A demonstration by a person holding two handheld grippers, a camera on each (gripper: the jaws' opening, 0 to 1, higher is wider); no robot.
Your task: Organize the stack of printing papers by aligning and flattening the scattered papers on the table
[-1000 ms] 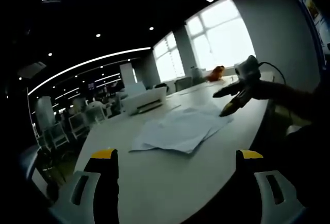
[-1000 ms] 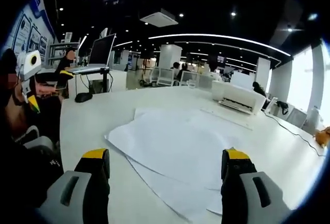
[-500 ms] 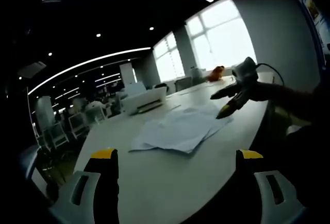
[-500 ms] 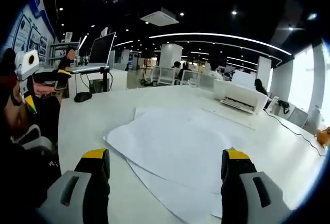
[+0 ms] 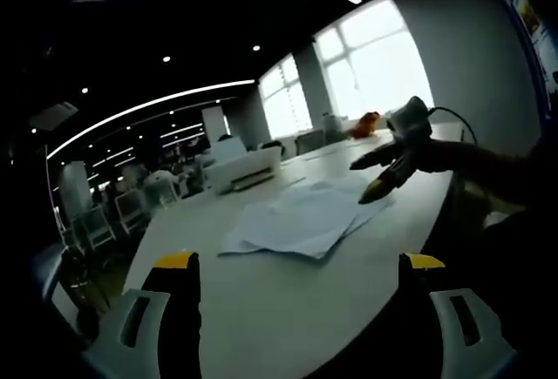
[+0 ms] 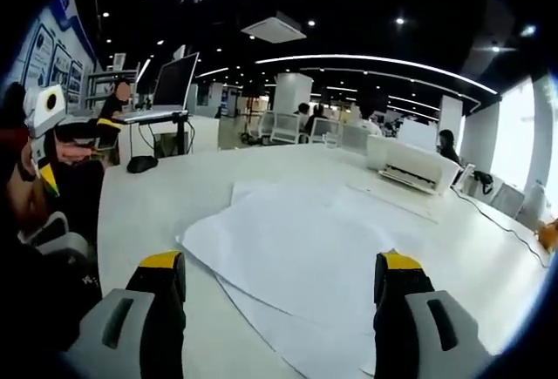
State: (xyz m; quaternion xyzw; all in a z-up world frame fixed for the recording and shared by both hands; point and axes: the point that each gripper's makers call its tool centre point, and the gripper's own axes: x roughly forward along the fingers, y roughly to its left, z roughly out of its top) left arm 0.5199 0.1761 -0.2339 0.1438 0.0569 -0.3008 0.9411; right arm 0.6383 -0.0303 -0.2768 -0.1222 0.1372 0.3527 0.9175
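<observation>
Papers (image 6: 305, 257) lie spread on table (image 6: 148, 205), overlapping. Printer (image 6: 410, 165) behind them, apart. Mouse (image 6: 141, 164) & monitor (image 6: 174, 83) at table's far left.

Your left hand-held gripper (image 5: 298, 266), grey with yellow-tipped jaws, is spread wide with nothing between the jaws. Your right hand-held gripper (image 6: 281, 267) of the same build is likewise spread and empty; in the left gripper view it appears at upper right (image 5: 377, 179), held out on your dark-sleeved arm (image 5: 488, 165).
</observation>
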